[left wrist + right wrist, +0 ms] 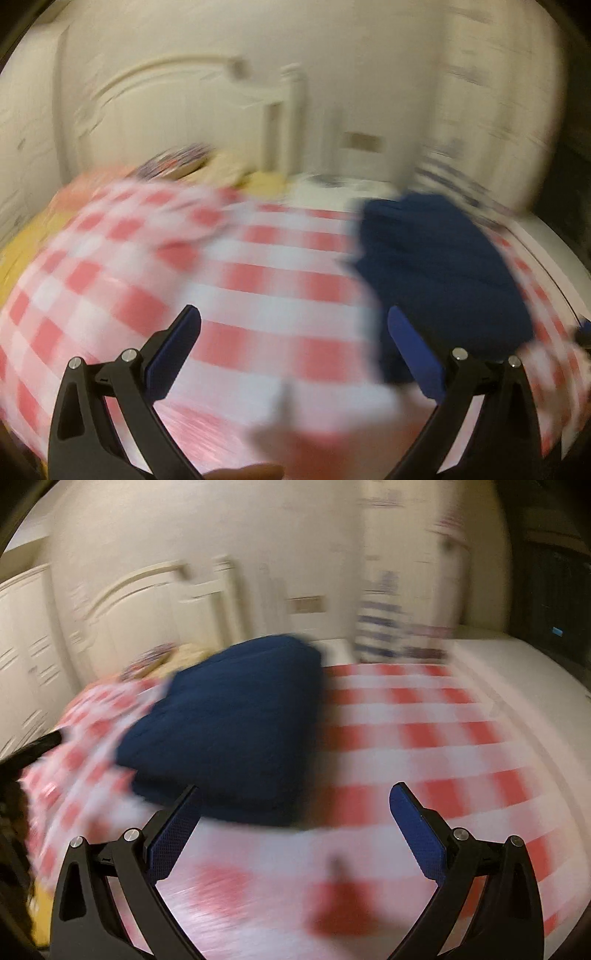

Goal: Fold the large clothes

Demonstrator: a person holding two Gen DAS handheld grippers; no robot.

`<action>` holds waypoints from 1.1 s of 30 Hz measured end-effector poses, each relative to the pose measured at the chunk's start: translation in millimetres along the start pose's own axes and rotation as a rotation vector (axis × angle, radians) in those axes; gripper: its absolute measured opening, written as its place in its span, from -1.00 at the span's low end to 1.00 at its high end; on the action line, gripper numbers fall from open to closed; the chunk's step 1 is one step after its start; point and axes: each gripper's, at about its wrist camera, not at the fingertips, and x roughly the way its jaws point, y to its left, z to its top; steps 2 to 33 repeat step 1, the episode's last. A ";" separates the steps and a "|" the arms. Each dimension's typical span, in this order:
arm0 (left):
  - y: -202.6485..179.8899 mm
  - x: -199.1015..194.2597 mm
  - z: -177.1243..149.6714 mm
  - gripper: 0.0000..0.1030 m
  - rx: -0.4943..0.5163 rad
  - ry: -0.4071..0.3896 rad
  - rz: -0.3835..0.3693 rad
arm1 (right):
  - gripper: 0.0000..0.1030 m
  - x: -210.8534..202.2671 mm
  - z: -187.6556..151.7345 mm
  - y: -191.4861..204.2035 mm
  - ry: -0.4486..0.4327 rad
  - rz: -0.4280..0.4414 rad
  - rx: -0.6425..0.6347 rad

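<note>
Red-and-white checked cloth [424, 738] covers the bed. Navy garment [229, 731] lies bunched on it, just ahead of the right gripper [295, 805], beyond the left gripper [295, 325] toward its right side. Both sets of fingers spread wide, empty. Heavy blur: risk of pinching checked cloth along with garment, or missing an edge.

Bare checked cloth [280, 295] lies open ahead between the left fingers [173, 354]; a navy garment [229, 723] blocks ahead of the right gripper's left finger [173, 834].
</note>
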 end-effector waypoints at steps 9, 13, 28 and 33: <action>35.9 19.5 16.7 0.96 -0.021 0.025 0.083 | 0.89 2.6 12.2 -32.6 -0.005 -0.046 0.046; 35.9 19.5 16.7 0.96 -0.021 0.025 0.083 | 0.89 2.6 12.2 -32.6 -0.005 -0.046 0.046; 35.9 19.5 16.7 0.96 -0.021 0.025 0.083 | 0.89 2.6 12.2 -32.6 -0.005 -0.046 0.046; 35.9 19.5 16.7 0.96 -0.021 0.025 0.083 | 0.89 2.6 12.2 -32.6 -0.005 -0.046 0.046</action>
